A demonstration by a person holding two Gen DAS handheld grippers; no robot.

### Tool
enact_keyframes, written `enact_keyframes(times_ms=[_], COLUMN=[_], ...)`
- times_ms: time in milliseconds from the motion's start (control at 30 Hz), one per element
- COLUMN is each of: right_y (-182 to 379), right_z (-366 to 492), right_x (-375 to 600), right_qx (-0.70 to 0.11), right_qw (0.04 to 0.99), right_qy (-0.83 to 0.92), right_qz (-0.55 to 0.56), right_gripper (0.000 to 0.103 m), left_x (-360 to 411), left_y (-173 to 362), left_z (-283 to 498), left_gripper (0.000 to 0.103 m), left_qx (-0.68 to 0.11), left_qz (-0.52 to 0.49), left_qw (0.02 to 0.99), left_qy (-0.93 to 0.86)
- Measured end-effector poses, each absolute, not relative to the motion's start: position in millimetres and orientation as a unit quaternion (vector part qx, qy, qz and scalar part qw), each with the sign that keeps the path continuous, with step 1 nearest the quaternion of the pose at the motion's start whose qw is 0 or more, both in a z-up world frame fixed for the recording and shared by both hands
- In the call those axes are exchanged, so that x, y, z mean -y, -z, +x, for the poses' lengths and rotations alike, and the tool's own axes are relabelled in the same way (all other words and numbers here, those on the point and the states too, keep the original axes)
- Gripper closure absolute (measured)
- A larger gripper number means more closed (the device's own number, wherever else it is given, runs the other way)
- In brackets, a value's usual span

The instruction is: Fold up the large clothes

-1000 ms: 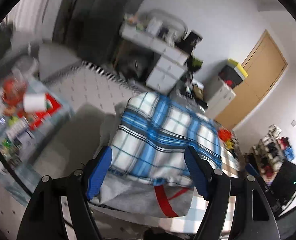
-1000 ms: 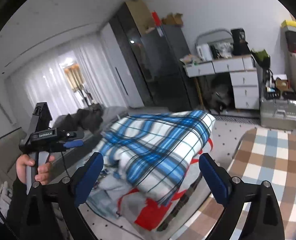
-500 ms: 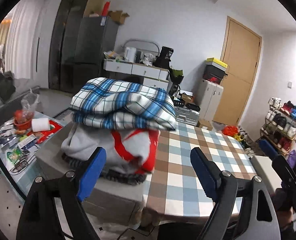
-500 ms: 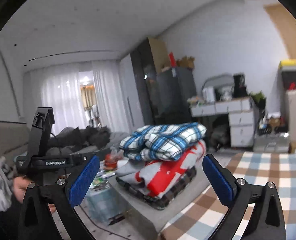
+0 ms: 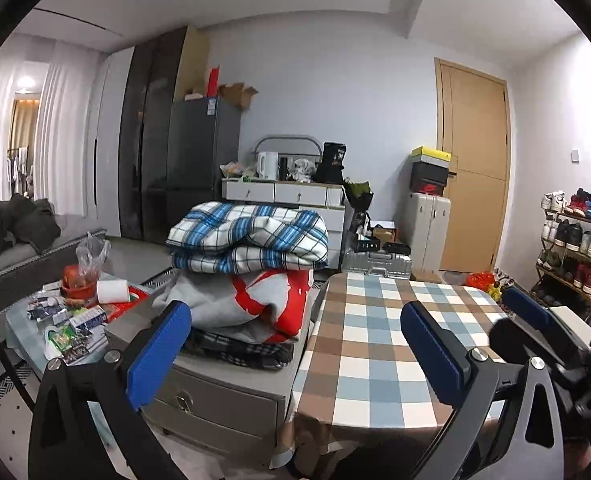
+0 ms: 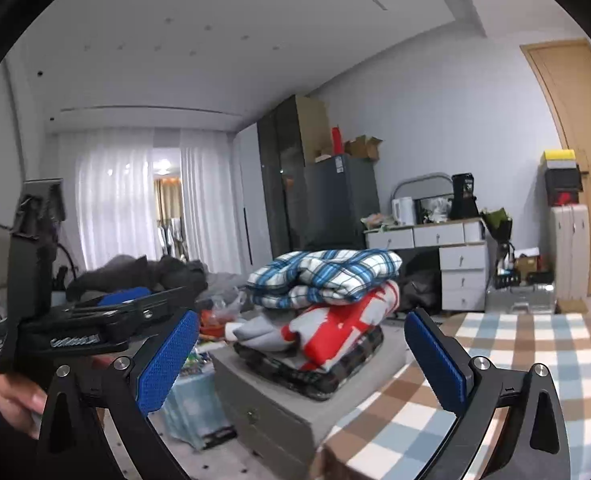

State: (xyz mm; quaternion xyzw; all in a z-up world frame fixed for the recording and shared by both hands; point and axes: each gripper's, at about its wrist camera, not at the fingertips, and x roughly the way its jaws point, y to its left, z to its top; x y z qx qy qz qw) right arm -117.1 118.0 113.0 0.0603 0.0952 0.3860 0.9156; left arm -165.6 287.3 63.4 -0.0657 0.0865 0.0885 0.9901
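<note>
A folded blue plaid garment [image 5: 251,240] [image 6: 323,276] lies on top of a stack, over a grey and red garment [image 5: 255,300] [image 6: 335,328] and a dark checked one [image 5: 239,350]. The stack rests on a grey drawer unit [image 5: 223,384] [image 6: 271,404] beside a table with a checked cloth [image 5: 395,340] [image 6: 515,360]. My left gripper [image 5: 295,320] hangs in front of the stack, clear of it; its jaws are opening with nothing between them. My right gripper [image 6: 300,320] is open and empty, also short of the stack. A hand [image 6: 11,396] holds the left tool.
A low table [image 5: 23,332] with snack packets, a paper roll [image 5: 111,292] and a red bowl stands left of the drawer unit. A dark sofa [image 5: 11,240], fridge [image 5: 203,160], white drawers [image 5: 283,192], suitcase [image 5: 375,264], shoe rack [image 5: 575,248] and door [image 5: 475,168] line the room.
Both grippers drew back from the plaid garment, which filled the views earlier and now sits further off on the stack. The left jaws stand wider apart.
</note>
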Motion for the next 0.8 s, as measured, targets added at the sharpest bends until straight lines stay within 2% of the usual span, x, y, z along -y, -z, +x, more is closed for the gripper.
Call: enact_keyframes(times_ms=[267,800], right_y=[-124.0,-123.5], right_z=[-130.0,-128.9], right_x=[-125.3,-123.6], right_qx=[-0.083,-0.098], right_qw=[0.916,0.917], right_qy=[-0.388,-0.38], right_qz=[0.059,0.077], right_gripper=[0.0,0.0], left_x=[-293.8,-279.9], left_y=[-71.3,-56.7], left_z=[-177.4,-178.0], left_gripper=[0.001,0.001], left_qx=[-0.063,-0.068], left_qz=[-0.057,-0.046], left_qw=[0.991,0.99], left_qy=[-0.106,-0.118])
